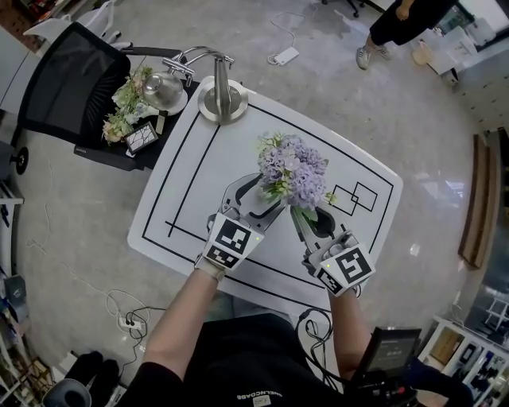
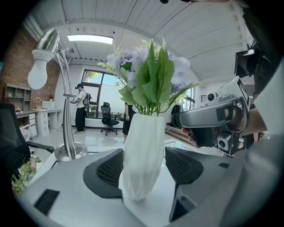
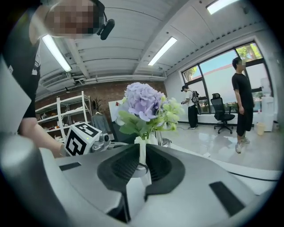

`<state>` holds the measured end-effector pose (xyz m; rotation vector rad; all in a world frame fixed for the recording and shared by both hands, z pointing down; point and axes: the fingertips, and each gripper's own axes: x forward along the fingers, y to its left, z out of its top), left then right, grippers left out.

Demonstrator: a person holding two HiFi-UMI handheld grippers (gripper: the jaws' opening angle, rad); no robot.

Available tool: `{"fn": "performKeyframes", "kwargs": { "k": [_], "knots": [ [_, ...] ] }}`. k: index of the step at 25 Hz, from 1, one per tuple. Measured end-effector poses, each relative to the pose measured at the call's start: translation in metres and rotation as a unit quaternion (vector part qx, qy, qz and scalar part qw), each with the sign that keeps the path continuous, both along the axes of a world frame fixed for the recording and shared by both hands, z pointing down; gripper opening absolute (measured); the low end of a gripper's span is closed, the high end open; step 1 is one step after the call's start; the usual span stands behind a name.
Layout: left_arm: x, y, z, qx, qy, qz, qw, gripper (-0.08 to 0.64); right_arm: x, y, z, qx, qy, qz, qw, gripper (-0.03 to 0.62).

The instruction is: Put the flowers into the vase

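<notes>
A bunch of pale purple flowers [image 1: 293,171] with green leaves stands over the middle of the white table [image 1: 183,183]. In the left gripper view a white faceted vase [image 2: 142,150] sits between my left gripper's [image 2: 143,170] pads, and the green stems rise out of its mouth. In the head view the blooms hide the vase, with the left gripper [image 1: 269,199] reaching in under them. My right gripper [image 1: 308,216] comes in from the lower right. In the right gripper view its jaws [image 3: 143,164] are closed on the bunch's thin white stem [image 3: 142,153], below the blooms [image 3: 144,104].
A metal lamp base [image 1: 221,99] stands at the table's far edge. A black chair [image 1: 71,79] to the left carries a second bunch of flowers [image 1: 127,103] and a silver lamp head [image 1: 163,87]. A person [image 1: 398,24] stands on the floor at the upper right.
</notes>
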<state>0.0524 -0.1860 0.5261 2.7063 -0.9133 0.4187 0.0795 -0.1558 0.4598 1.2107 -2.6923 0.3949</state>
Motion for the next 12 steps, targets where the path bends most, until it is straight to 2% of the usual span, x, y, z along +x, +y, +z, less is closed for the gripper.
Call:
{"fn": "performKeyframes", "kwargs": {
  "k": [12],
  "knots": [
    [-0.001, 0.017, 0.0, -0.01, -0.01, 0.025, 0.9996, 0.301, -0.001, 0.006, 0.002, -0.014, -0.002, 0.011, 1.0, 0.028]
  ]
}}
